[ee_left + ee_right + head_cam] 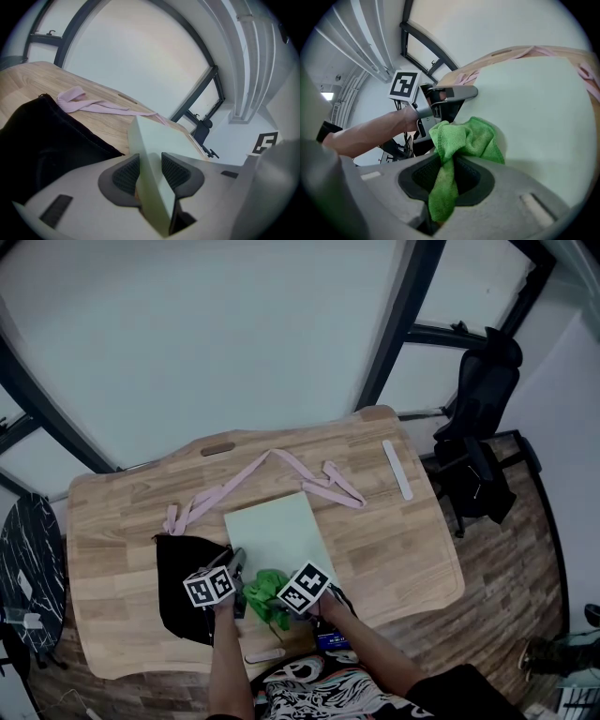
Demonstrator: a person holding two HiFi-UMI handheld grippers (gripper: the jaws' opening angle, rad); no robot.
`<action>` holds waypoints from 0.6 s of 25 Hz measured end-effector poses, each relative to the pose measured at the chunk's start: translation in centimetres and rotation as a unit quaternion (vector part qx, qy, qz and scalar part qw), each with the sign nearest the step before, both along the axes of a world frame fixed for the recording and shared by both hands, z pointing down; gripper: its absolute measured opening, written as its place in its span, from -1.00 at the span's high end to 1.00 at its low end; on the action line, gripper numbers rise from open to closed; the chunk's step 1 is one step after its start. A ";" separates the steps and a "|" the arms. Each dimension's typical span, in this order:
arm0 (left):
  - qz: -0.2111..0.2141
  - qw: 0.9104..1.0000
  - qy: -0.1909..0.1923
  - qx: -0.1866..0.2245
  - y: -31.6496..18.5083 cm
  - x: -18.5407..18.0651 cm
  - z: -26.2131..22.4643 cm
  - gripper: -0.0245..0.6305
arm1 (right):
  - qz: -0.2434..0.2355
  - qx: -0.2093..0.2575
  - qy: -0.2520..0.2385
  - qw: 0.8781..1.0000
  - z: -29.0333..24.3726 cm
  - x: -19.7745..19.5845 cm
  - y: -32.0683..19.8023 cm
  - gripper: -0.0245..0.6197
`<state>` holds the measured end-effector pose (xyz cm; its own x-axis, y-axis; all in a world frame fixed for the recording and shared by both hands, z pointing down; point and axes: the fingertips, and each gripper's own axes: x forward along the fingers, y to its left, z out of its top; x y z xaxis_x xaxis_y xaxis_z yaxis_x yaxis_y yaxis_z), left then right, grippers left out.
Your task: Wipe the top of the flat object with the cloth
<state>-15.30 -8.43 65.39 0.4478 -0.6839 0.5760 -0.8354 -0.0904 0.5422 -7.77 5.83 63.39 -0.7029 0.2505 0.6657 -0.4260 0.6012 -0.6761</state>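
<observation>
Cloth (459,140), bright green and bunched, is pinched between the jaws of the right gripper (447,176), one end trailing down between the pads and the rest heaped on the pale green flat object (534,108). In the head view that heap sits at the 6 o'clock end of the flat object, which lies near the middle of the wooden table (403,549) with its long side running toward 12 o'clock. The left gripper (151,171) is clenched on the near corner of the flat object, its ribbed pads (126,173) pressing both faces of the thin edge, just to the 9 o'clock side of the cloth. A black fabric piece (183,587) lies on the table at 8 o'clock of the flat object, touching its corner. A pink strap (281,465) snakes across the table at 12 o'clock, a white strip (397,468) lies at 2 o'clock, and a black chair (478,427) stands beyond the table edge at 2 o'clock.
</observation>
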 end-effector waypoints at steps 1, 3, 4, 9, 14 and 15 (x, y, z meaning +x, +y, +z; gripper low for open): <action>0.000 1.000 0.000 0.000 0.0 0.0 0.0 0.48 | 0.002 0.002 0.000 1.000 0.0 0.2 -0.1 0.68; 0.001 1.000 0.000 0.000 -0.1 0.0 0.1 0.48 | 0.008 0.005 0.000 1.000 0.0 0.5 -0.5 0.68; 0.001 1.000 0.000 0.000 -0.1 -0.1 0.1 0.48 | 0.012 0.006 0.001 1.000 0.1 0.7 -0.7 0.68; -0.002 1.000 0.001 -0.001 0.0 -0.2 0.1 0.48 | 0.038 0.015 0.001 0.999 0.1 2.0 -1.5 0.68; -0.002 1.000 0.004 -0.001 0.0 -0.1 0.0 0.48 | 0.066 0.025 -0.001 0.998 0.1 3.4 -2.4 0.68; -0.002 1.000 0.004 0.000 -0.1 -0.1 0.0 0.48 | 0.071 0.027 -0.001 0.997 0.1 3.7 -2.6 0.68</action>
<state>-15.37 -8.50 65.39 0.4504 -0.6850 0.5726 -0.8311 -0.0875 0.5491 -4.05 3.19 63.49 -0.7306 0.1128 0.6734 -0.5071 0.5707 -0.6459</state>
